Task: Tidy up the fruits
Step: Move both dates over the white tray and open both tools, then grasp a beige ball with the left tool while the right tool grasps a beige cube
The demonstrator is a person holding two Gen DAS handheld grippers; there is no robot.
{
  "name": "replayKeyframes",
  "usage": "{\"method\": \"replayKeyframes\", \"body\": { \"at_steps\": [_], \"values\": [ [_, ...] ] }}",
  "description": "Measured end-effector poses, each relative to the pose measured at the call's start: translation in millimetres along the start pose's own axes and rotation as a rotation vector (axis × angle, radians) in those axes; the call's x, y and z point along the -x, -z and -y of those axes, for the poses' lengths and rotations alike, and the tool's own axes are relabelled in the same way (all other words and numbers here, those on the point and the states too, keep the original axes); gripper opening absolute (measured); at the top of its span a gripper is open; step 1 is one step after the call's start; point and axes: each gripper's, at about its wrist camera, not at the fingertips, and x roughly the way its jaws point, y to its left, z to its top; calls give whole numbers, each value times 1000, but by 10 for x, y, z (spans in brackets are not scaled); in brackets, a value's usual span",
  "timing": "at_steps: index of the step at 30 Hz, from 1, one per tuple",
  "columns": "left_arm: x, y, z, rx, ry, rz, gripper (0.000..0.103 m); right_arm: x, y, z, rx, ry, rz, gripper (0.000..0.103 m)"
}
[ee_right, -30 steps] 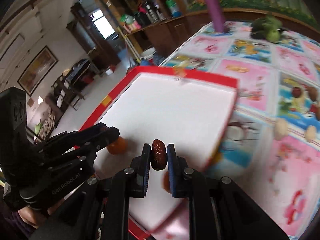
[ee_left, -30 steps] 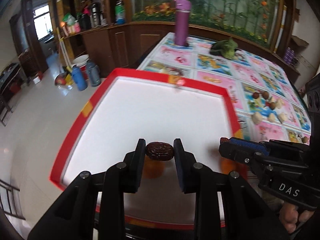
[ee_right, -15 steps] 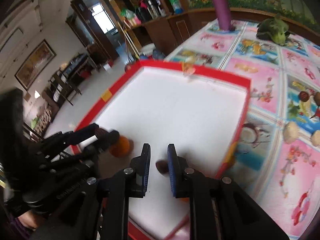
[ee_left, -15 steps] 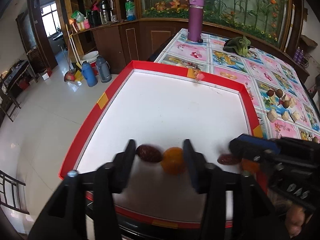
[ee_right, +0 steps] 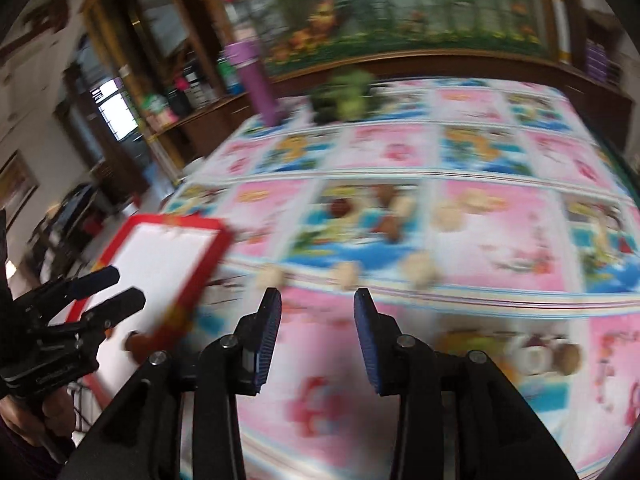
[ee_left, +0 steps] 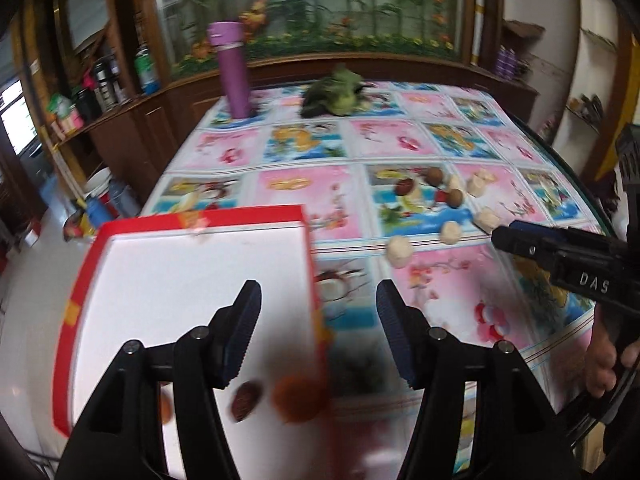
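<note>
- My left gripper (ee_left: 318, 316) has its jaws spread wide with nothing between them, hanging over the right edge of the red-rimmed tray (ee_left: 86, 276).
- Down at about 7 o'clock from that gripper, a dark red date (ee_left: 245, 396) sits on the tray's white floor, and a blurry orange fruit (ee_left: 297, 398) is just beside it on the right, near the tray's right rim.
- There's another orange-ish blob (ee_left: 166, 407) peeking out behind my left finger; too hidden to name.
- My right gripper (ee_right: 318, 320) is also spread, nothing pinched, floating over the pink panels of the cartoon-print tablecloth (ee_right: 496, 232). That view is really smeared, fair warning.
- In the left view the right gripper shows up at 3 o'clock, with a hand (ee_left: 606, 364) on its handle.
- Loose fruit is still out on the cloth at about 1 o'clock from my left gripper: a few brown round ones (ee_left: 434, 176) and a scatter of pale cream lumps (ee_left: 400, 251), all well apart from the tray.
- From the right view, the tray is over at 9 o'clock with the left gripper over its near end, and a brown fruit (ee_right: 138, 342) sits on the tray by its near corner.
- Far end of the table: a purple flask (ee_left: 234, 70) standing upright at 11 o'clock, and a green leafy thing (ee_left: 338, 92) near it at 12.
</note>
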Motion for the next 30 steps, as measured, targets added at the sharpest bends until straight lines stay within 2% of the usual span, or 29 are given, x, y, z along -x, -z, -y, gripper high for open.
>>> {"method": "replayKeyframes", "body": {
  "at_steps": [4, 9, 24, 30],
  "values": [
    [-321, -123, 264, -25, 52, -69, 61, -8, -52, 281, -20, 70, -3, 37],
    [-625, -161, 344, -18, 52, -133, 61, -149, -79, 449, -37, 73, -25, 37],
    [-976, -261, 426, -10, 63, -185, 61, -357, -136, 439, -18, 55, -44, 37],
    [-1049, -258, 442, -5, 54, -191, 61, -388, -137, 390, 13, 79, -42, 37]
  ]
}}
